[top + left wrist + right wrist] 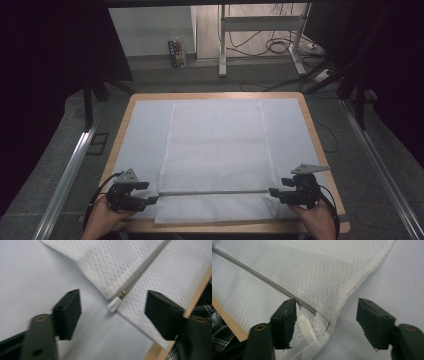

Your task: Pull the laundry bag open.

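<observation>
With both the left gripper and right gripper spread wide and empty at either end of the grey zipper, lift straight off so the white mesh laundry bag stays flat.

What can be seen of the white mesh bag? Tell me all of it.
The white mesh bag is a flat rectangle of netted fabric, spread on the pale sheet covering the table, its near edge at the table's front. A grey zipper crosses it near that edge, with a white pull at the left end and a white ribbon loop at the right. Both grippers sit at the zipper's ends, jaws open, not gripping it.
</observation>
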{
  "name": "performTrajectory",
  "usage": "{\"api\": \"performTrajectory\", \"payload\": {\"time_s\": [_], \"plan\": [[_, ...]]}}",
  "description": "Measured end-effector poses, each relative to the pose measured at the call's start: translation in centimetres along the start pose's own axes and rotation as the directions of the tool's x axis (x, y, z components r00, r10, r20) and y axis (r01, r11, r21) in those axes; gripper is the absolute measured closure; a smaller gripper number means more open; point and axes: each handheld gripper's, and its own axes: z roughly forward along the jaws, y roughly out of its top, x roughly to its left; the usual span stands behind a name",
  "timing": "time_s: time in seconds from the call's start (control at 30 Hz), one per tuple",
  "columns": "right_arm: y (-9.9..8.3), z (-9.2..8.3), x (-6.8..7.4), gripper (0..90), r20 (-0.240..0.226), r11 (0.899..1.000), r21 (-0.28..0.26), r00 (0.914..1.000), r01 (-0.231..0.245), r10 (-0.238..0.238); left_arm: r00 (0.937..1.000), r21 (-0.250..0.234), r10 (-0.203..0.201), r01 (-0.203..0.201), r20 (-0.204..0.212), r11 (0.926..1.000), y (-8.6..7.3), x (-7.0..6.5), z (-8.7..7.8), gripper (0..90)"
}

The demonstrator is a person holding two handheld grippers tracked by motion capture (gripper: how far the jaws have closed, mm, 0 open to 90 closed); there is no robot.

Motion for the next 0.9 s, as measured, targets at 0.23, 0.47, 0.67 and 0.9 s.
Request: {"api": "performTrajectory", "payload": {"time_s": [0.23, 0.47, 0.67, 0.9], "plan": [[-0.3, -0.5, 0.4, 17.3, 0.034, 0.998, -0.042, 0.9988, 0.036, -0.034, 0.9971, -0.044, -0.034, 0.031, -0.068, 0.9985, -0.4, -1.0, -0.5, 8.4], [-1.9, -0.8, 0.6, 10.8, 0.085, 0.995, -0.040, 0.9927, 0.090, -0.086, 0.9952, -0.080, -0.018, 0.010, -0.096, 0.9967, -2.0, -2.1, -0.8, 1.8], [-3.2, -0.7, 0.4, 8.8, 0.067, 0.997, -0.023, 0.9952, 0.074, -0.072, 0.9817, -0.103, -0.016, -0.004, -0.190, 0.9946, -3.0, -2.6, -0.9, 0.0], [-3.3, -0.3, 0.6, 7.1, 0.059, 0.994, 0.004, 0.9927, 0.105, -0.105, 0.9848, -0.127, -0.090, 0.071, -0.149, 0.9894, -3.2, -1.7, -1.1, 0.6]]}}
